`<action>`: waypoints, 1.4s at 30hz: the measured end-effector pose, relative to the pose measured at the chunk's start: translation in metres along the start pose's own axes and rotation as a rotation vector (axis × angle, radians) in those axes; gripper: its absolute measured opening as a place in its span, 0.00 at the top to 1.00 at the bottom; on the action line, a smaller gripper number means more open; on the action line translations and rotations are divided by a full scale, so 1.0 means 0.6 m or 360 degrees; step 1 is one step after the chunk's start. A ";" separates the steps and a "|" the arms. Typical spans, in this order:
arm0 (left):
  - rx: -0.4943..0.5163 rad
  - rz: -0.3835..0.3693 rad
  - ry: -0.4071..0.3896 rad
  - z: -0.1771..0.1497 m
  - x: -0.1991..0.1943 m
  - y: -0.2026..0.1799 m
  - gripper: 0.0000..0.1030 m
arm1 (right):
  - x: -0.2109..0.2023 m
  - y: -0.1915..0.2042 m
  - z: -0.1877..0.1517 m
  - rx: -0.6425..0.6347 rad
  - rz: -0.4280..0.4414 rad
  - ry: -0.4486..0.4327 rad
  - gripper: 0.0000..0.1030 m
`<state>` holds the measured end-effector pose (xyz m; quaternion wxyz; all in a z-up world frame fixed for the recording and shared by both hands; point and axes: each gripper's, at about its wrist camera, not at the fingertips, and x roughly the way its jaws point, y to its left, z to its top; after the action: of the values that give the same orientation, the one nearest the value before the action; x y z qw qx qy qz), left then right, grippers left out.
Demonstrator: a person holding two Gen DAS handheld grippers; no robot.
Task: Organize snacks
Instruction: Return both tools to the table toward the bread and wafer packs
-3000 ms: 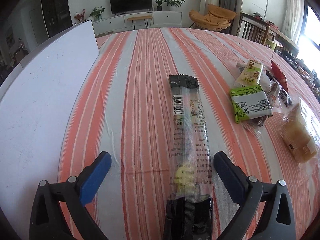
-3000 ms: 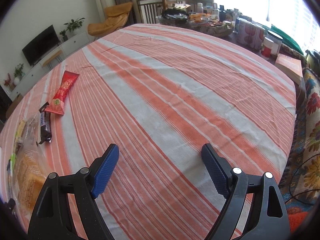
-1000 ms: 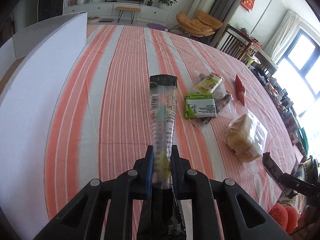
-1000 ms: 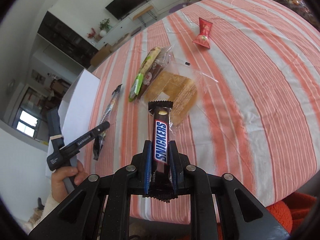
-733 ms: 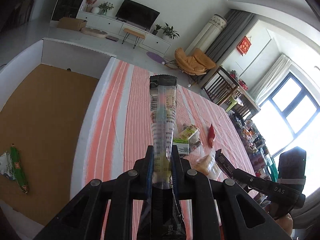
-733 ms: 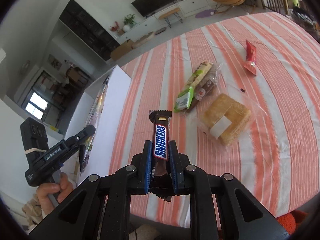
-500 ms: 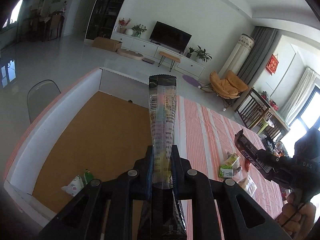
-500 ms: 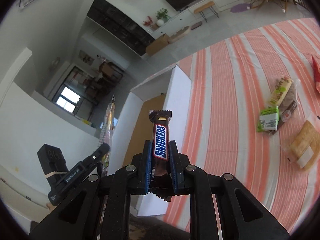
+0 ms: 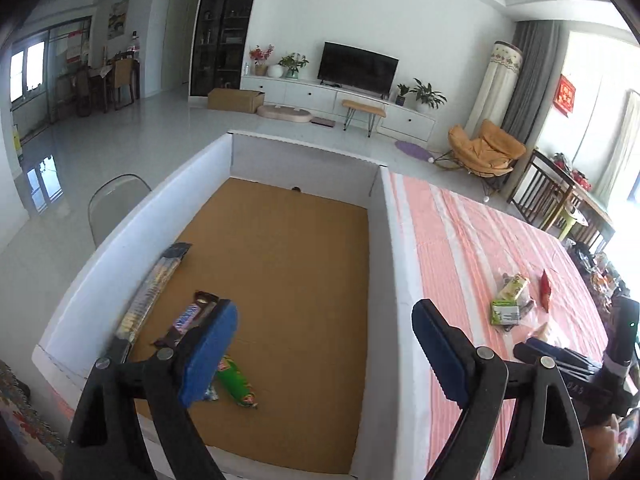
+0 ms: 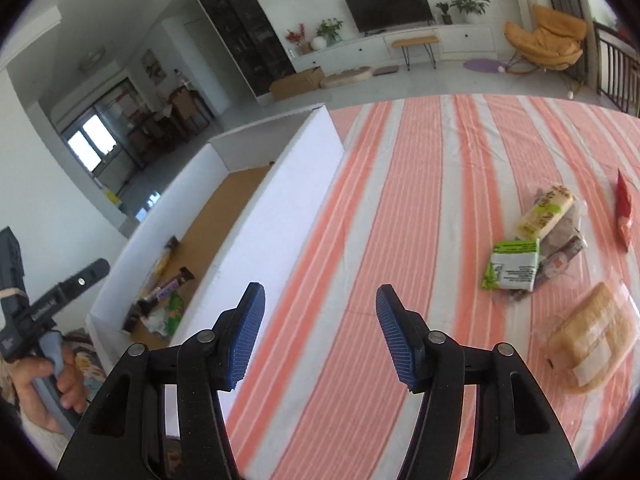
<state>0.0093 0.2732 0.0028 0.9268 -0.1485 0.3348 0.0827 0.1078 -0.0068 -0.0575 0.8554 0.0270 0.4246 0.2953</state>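
Left wrist view: the left tool (image 9: 324, 344) fills the lower frame with its jaws apart and nothing between them; they have just been opening. Beyond it, the white-walled box (image 9: 390, 264) occupies the centre. On its brown floor, at lower left, lie the long clear-wrapped snack (image 9: 154, 288) against the left wall, the chocolate bar (image 9: 188, 318) just beside it, and a green packet (image 9: 236, 386) near the bottom. Right wrist view: the right tool (image 10: 318, 332) sits at lower centre over the striped tabletop (image 10: 420, 184), jaws apart and empty, also having just been opening. The box stands at centre left. Snacks not yet sorted cluster at right: the green-and-white packet (image 10: 512, 270), the yellow packet (image 10: 546, 212), the red sachet (image 10: 624, 206) and the bagged bread (image 10: 592, 342). Judged step: release into the box is complete for both items. The next move calls for bringing either tool to the right-hand cluster and closing on one packet.
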 end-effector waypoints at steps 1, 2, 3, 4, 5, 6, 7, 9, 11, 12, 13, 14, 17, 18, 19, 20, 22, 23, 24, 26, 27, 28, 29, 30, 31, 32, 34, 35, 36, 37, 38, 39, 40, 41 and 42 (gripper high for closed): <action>0.0048 -0.0085 0.0012 -0.006 0.004 -0.033 0.10 | -0.006 -0.024 -0.027 0.0011 -0.0027 0.0023 0.40; 0.0102 -0.0175 0.0035 -0.010 0.009 -0.068 0.05 | -0.011 -0.046 -0.052 0.0031 -0.0048 0.0041 0.40; 0.0164 -0.0273 0.0068 -0.018 0.015 -0.107 0.01 | -0.019 -0.065 -0.075 0.0060 -0.0080 0.0054 0.40; 0.0219 -0.0352 0.0105 -0.025 0.029 -0.143 0.01 | -0.026 -0.083 -0.093 0.0088 -0.0119 0.0050 0.40; 0.0265 -0.0399 0.0151 -0.037 0.048 -0.173 0.01 | -0.036 -0.100 -0.109 0.0122 -0.0177 0.0033 0.40; 0.0316 -0.0424 0.0201 -0.048 0.068 -0.208 0.01 | -0.046 -0.116 -0.121 0.0152 -0.0249 0.0014 0.40; 0.0356 -0.0427 0.0238 -0.061 0.096 -0.232 0.01 | -0.054 -0.131 -0.133 0.0187 -0.0330 0.0002 0.40; 0.0435 -0.0354 0.0288 -0.085 0.158 -0.276 0.01 | -0.069 -0.163 -0.147 0.0337 -0.0403 -0.0015 0.38; 0.0509 -0.0253 0.0341 -0.110 0.207 -0.312 0.01 | -0.078 -0.179 -0.146 0.0401 -0.0419 -0.0019 0.38; 0.0544 -0.0222 0.0350 -0.125 0.223 -0.324 0.01 | -0.078 -0.182 -0.144 0.0396 -0.0444 -0.0014 0.37; 0.0573 -0.0194 0.0352 -0.132 0.242 -0.329 0.01 | -0.076 -0.183 -0.144 0.0391 -0.0461 -0.0008 0.37; 0.0599 -0.0173 0.0352 -0.136 0.258 -0.333 0.01 | -0.073 -0.181 -0.144 0.0382 -0.0487 0.0003 0.37; 0.0650 -0.0116 0.0361 -0.146 0.290 -0.338 0.01 | -0.061 -0.185 -0.143 0.0373 -0.0558 0.0017 0.37; 0.0647 -0.0105 0.0378 -0.150 0.299 -0.336 0.01 | -0.061 -0.183 -0.147 0.0376 -0.0581 0.0016 0.37; 0.0637 -0.0099 0.0389 -0.152 0.303 -0.334 0.01 | -0.060 -0.185 -0.148 0.0382 -0.0587 0.0019 0.37; 0.0626 -0.0094 0.0388 -0.153 0.305 -0.332 0.01 | -0.060 -0.185 -0.151 0.0390 -0.0590 0.0025 0.37; 0.0603 -0.0096 0.0377 -0.154 0.305 -0.328 0.01 | -0.062 -0.182 -0.152 0.0392 -0.0617 0.0015 0.37; 0.0596 -0.0091 0.0396 -0.154 0.309 -0.327 0.01 | -0.062 -0.182 -0.151 0.0394 -0.0623 0.0013 0.37; 0.0595 -0.0086 0.0411 -0.152 0.313 -0.324 0.00 | -0.061 -0.184 -0.149 0.0398 -0.0627 0.0013 0.37; 0.0598 -0.0082 0.0412 -0.152 0.315 -0.325 0.00 | -0.051 -0.189 -0.137 0.0385 -0.0622 0.0027 0.36; 0.0597 -0.0083 0.0412 -0.151 0.316 -0.324 0.00 | -0.043 -0.191 -0.126 0.0347 -0.0627 0.0033 0.36; 0.0596 -0.0084 0.0413 -0.151 0.316 -0.324 0.00 | -0.035 -0.192 -0.113 0.0294 -0.0651 0.0031 0.36; 0.0596 -0.0084 0.0413 -0.150 0.318 -0.325 0.00 | -0.033 -0.196 -0.104 0.0260 -0.0692 0.0004 0.36; 0.0596 -0.0083 0.0413 -0.150 0.317 -0.325 0.00 | -0.036 -0.207 -0.099 0.0280 -0.0770 -0.0056 0.36; 0.0596 -0.0083 0.0413 -0.150 0.317 -0.325 0.00 | -0.046 -0.226 -0.099 0.0371 -0.0826 -0.0111 0.36; 0.0596 -0.0083 0.0413 -0.150 0.317 -0.325 0.00 | -0.058 -0.253 -0.105 0.0521 -0.0910 -0.0156 0.35; 0.0596 -0.0083 0.0413 -0.150 0.317 -0.325 0.00 | -0.081 -0.297 -0.126 0.0709 -0.1056 -0.0183 0.33; 0.0597 -0.0083 0.0413 -0.150 0.318 -0.325 0.00 | -0.092 -0.314 -0.136 0.0782 -0.1064 -0.0189 0.33; 0.0596 -0.0083 0.0413 -0.150 0.318 -0.325 0.00 | -0.108 -0.325 -0.144 0.0857 -0.1010 -0.0238 0.34; 0.0596 -0.0083 0.0413 -0.150 0.318 -0.325 0.00 | -0.120 -0.328 -0.148 0.0898 -0.0967 -0.0281 0.34; 0.0596 -0.0082 0.0412 -0.150 0.318 -0.325 0.00 | -0.126 -0.325 -0.150 0.0901 -0.0961 -0.0302 0.33; 0.0597 -0.0082 0.0413 -0.150 0.319 -0.326 0.00 | -0.127 -0.319 -0.148 0.0880 -0.0964 -0.0302 0.33; 0.0597 -0.0081 0.0413 -0.150 0.320 -0.327 0.00 | -0.123 -0.314 -0.146 0.0856 -0.0956 -0.0285 0.33; 0.0597 -0.0082 0.0413 -0.150 0.320 -0.327 0.00 | -0.116 -0.309 -0.144 0.0830 -0.0941 -0.0261 0.33; 0.0597 -0.0082 0.0413 -0.150 0.320 -0.327 0.00 | -0.107 -0.307 -0.140 0.0808 -0.0928 -0.0232 0.33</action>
<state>0.1514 0.0690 -0.1438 0.8892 0.0084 0.4569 -0.0245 0.1045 -0.2093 -0.1203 0.8974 0.1369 0.4123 -0.0773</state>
